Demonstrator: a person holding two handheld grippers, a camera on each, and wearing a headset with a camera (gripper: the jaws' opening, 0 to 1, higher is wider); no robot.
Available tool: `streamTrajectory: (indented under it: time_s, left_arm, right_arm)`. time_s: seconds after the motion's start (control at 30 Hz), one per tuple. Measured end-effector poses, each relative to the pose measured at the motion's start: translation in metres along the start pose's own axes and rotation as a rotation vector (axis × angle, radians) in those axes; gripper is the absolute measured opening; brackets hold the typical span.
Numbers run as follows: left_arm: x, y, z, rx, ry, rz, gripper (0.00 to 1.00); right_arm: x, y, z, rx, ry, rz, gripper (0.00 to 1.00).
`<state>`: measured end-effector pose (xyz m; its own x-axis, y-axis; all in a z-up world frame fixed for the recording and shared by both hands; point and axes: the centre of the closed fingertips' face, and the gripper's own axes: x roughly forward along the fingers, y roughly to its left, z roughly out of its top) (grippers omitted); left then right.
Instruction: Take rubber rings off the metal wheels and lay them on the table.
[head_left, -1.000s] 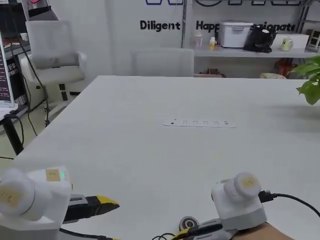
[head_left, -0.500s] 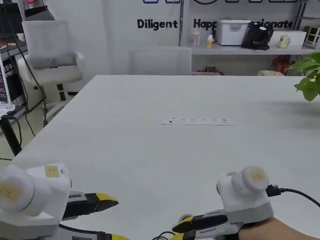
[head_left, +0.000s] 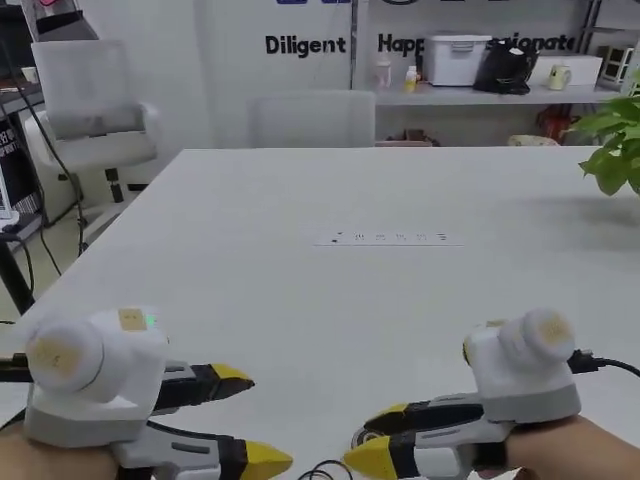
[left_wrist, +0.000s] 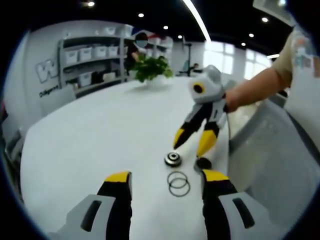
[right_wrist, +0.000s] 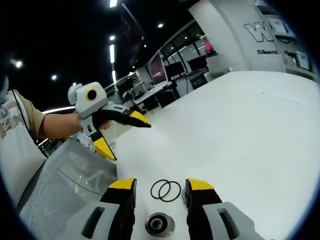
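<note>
Now two rings (left_wrist: 179, 184) lie on the tabletop (left_wrist: 100, 130) just beside a wheel (left_wrist: 173, 159), between the released left tool (left_wrist: 167, 176) and the released right tool (right_wrist: 161, 184).

We're in an office: broad white meeting table (head_left: 300, 250) ahead of the jaws, office chairs (head_left: 92, 110) beyond it, wall lettering (head_left: 305, 45), shelves (head_left: 480, 96), computer monitors (right_wrist: 159, 69).

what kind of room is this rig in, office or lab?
Probably an office or meeting room rather than a workshop: a large white table with a socket strip on it, an office chair beside it, and "Diligent" wall lettering next to a shelf of oddments.
</note>
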<state>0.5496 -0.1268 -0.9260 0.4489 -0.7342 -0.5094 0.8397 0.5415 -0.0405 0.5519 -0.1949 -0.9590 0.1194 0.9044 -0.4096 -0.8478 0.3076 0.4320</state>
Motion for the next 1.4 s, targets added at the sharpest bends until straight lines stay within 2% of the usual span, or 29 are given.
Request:
streamTrajectory:
  time_s: [0.2,0.33,0.53,0.8,1.1,1.4]
  left_arm:
    - [0.014,0.000,0.003,0.002,0.005,-0.019,0.56]
    - [0.023,-0.001,0.000,0.008,0.020,-0.032,0.56]
    - [0.036,0.000,-0.004,0.003,0.035,-0.041,0.55]
    - [0.056,-0.004,-0.009,0.009,0.062,-0.064,0.53]
    - [0.076,-0.013,-0.014,0.015,0.079,-0.091,0.49]
    - [0.090,-0.017,-0.018,-0.002,0.092,-0.105,0.43]
  right_arm:
    - [-0.011,-0.010,0.003,0.008,-0.018,-0.028,0.37]
    - [-0.016,-0.020,0.001,0.008,-0.022,-0.049,0.38]
    - [-0.018,-0.031,-0.007,0.010,-0.012,-0.081,0.38]
    - [-0.015,-0.047,-0.018,-0.024,0.012,-0.125,0.37]
    - [-0.011,-0.051,-0.035,-0.076,0.050,-0.138,0.35]
    - [-0.005,-0.052,-0.041,-0.129,0.069,-0.141,0.28]
